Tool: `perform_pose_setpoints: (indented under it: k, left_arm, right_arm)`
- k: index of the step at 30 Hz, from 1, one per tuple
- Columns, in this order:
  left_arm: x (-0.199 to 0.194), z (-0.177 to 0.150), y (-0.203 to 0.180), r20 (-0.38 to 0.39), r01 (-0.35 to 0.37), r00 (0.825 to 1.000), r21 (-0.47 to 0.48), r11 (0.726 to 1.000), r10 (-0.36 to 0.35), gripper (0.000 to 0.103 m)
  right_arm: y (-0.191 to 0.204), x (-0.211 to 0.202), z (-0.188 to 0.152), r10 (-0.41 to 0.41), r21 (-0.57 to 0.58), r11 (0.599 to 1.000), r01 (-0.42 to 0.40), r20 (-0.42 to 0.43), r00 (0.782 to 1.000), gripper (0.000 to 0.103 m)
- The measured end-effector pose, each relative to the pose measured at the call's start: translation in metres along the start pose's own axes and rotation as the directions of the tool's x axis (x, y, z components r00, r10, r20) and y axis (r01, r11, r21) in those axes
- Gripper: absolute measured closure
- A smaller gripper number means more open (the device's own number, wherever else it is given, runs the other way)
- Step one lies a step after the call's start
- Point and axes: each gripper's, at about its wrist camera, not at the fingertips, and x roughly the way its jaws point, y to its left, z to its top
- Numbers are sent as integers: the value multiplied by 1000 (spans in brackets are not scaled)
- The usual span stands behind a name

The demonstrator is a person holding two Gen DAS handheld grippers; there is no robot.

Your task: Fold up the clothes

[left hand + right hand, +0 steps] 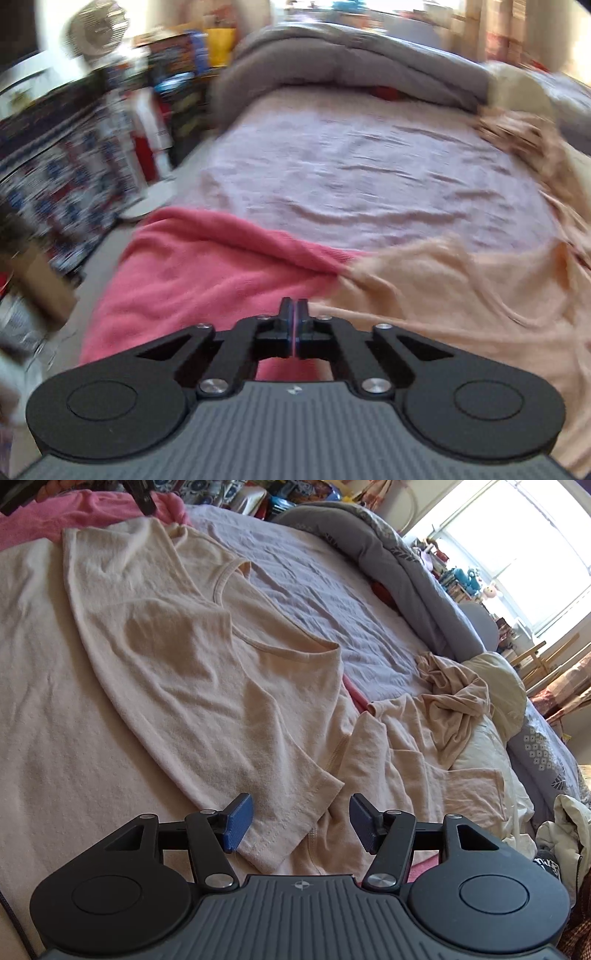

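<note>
A peach T-shirt (207, 672) lies spread on the bed, collar toward the far side. My right gripper (301, 821) is open low over its near sleeve hem, and the blue pads (238, 823) stand apart, not pressing the cloth. A pink garment (207, 266) lies beside the peach T-shirt (461, 295). My left gripper (293, 317) is shut at the seam where the two meet, with a thin pink strip showing between its pads. The right wrist view shows the left gripper (144, 498) at the far left, over the pink garment (74, 513).
A lilac sheet (351, 166) covers the bed. A grey duvet (406, 576) is rolled along the far side. A crumpled peach garment (443, 709) and a cream pillow (498, 686) lie at right. Cluttered boxes (74, 166) stand beyond the bed's left edge.
</note>
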Motion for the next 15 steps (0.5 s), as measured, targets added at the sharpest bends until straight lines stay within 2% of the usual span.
perform_pose_setpoints:
  k: [3,5,7,8,9,11,13,14,15]
  left_arm:
    - [7,1,20,-29,-40,999,-101,994,37,103]
    - [1,3,19,-1,3,1000,-51,999,-3,103]
    - [-10,4,7,28,91,995,53,994,-92,102]
    - [-12,4,0,16,129,991,97,987,-131,77]
    - [-13,4,-8,1,163,986,137,977,-164,47]
    - [-9,1,-22,-26,150,989,193,970,-148,22]
    - [-1,-4,-32,-33,96,995,238,967,-91,23]
    - [4,-5,-35,-37,77,997,239,968,-70,27]
    - [7,-8,-37,-43,75,997,231,970,-67,36]
  right_arm:
    - [0,2,0,2,4,1000,-2,-2,1000,44]
    - [-2,1,1,1,18,1000,-1,7,1000,43]
    - [-3,0,3,3,26,1000,-3,8,1000,42]
    - [-3,0,3,4,28,1000,-4,6,1000,42]
    - [-2,1,3,3,24,1000,-4,5,1000,42]
    - [0,3,3,0,20,1000,0,1,1000,42]
    - [1,3,4,-3,20,1000,3,-2,1000,42]
    - [2,3,4,-5,21,1000,5,-4,1000,41]
    - [2,3,5,-6,21,1000,6,-4,1000,41]
